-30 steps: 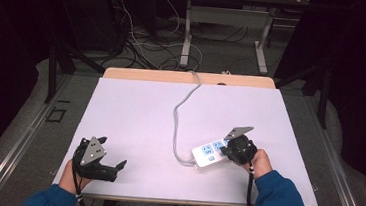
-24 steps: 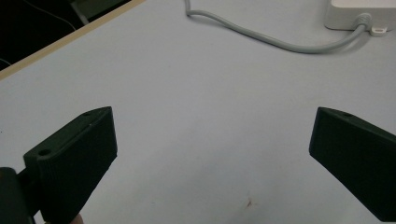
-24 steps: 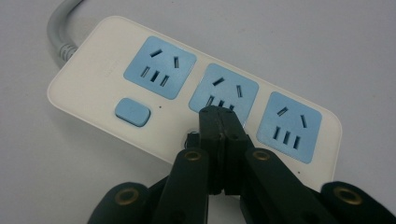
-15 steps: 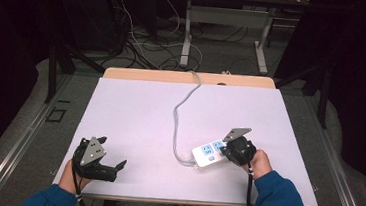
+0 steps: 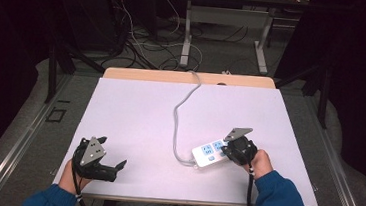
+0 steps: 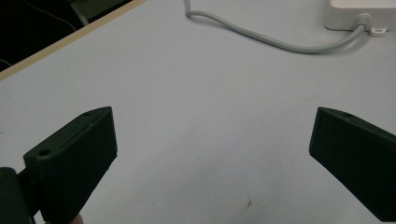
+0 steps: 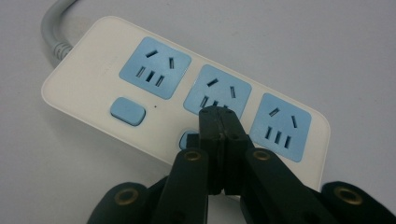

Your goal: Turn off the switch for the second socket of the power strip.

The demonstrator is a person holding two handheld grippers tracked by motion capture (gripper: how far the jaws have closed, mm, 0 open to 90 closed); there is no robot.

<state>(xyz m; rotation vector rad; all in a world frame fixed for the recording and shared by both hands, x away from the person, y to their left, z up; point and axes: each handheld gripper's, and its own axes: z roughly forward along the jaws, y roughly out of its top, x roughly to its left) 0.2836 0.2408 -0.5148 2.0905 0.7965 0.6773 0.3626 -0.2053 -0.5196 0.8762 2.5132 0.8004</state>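
- On the white table's (image 5: 135, 109) near right lies the white plastic power strip with blue sockets (image 7: 154, 88), grey cable (image 5: 178, 107) running far.
- Right gripper (image 7: 219, 122): jaws clenched together, tips over its middle switch.
- Left gripper (image 6: 210, 154): near left, jaws spread, empty.

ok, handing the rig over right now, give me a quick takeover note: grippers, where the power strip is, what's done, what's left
Right gripper: jaws shut, tips over the power strip at its middle switch button, between the middle and right sockets' row. Contact likely, but I cannot tell if the button is pressed.
Left gripper: open, holding nothing, resting at the near left of the table, apart from the strip.
Power strip lies flat at the near right; its grey cable runs off the far edge.
Done: right gripper is lined up on the middle button. Left: probably finish the press, then check the other button.
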